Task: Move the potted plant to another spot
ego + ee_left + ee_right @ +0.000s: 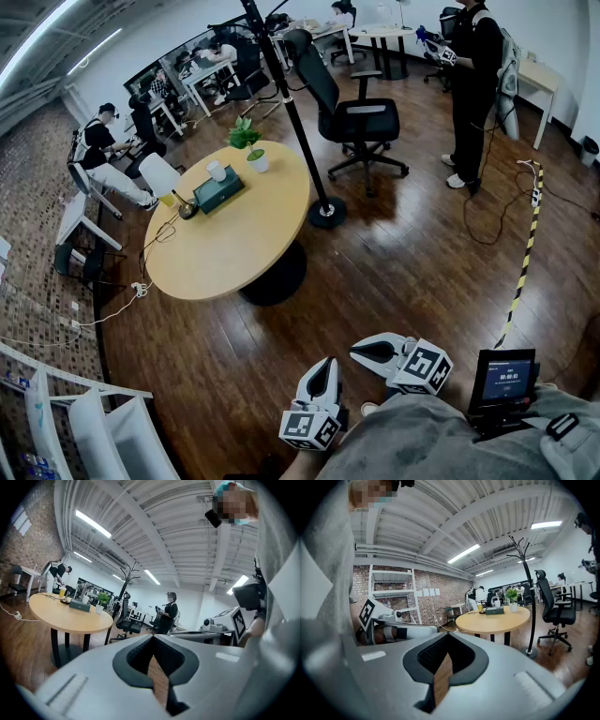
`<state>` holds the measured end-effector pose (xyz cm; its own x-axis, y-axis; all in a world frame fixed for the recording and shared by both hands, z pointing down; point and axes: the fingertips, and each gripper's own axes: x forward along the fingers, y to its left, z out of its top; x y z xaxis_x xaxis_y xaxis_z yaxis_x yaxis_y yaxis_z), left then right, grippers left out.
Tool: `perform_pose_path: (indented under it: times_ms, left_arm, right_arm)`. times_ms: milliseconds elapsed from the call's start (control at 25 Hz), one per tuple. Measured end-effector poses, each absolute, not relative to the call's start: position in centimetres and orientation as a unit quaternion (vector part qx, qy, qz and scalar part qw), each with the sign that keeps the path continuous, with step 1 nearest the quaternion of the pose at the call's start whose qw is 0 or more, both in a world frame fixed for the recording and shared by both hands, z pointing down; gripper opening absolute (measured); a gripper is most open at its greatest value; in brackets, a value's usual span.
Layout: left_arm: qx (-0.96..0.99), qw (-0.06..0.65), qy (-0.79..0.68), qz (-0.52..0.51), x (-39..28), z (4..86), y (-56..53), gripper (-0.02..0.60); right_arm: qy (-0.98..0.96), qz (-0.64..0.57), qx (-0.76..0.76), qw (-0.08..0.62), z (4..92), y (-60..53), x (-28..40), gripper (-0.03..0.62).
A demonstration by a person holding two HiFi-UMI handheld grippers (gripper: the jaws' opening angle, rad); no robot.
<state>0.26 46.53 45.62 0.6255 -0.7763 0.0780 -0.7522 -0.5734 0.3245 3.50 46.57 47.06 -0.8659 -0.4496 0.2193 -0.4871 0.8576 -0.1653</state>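
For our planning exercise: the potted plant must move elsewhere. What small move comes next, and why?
Probably step toward the round table: the potted plant sits near its far edge, well beyond the left gripper and right gripper, both shut and empty.

Potted plant [249, 145] on round table [234, 246], office chair [354, 118] to its right

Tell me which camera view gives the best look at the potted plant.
The head view: it looks down on the potted plant, leaves and white pot both clear, at the far edge of the round table. The left gripper view shows the potted plant small, distant and side-on; the right gripper view shows the potted plant likewise.
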Motion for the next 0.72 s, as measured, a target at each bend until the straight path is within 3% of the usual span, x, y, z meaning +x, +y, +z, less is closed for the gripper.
perform_pose_path:
  times_ms: [320, 720]
  left_arm:
    - [0.887, 0.177, -0.426, -0.028, -0.6, 46.4, 43.2, 0.000]
    - [0.887, 0.162, -0.432, -0.018, 1.4, 45.7, 29.9, 0.000]
  right_arm:
    - [-0.951, 0.119, 0.276, 0.078, 47.5, 42.6, 3.8, 0.002]
    - [-0.951, 0.114, 0.282, 0.060, 46.8, 29.6, 6.1, 0.002]
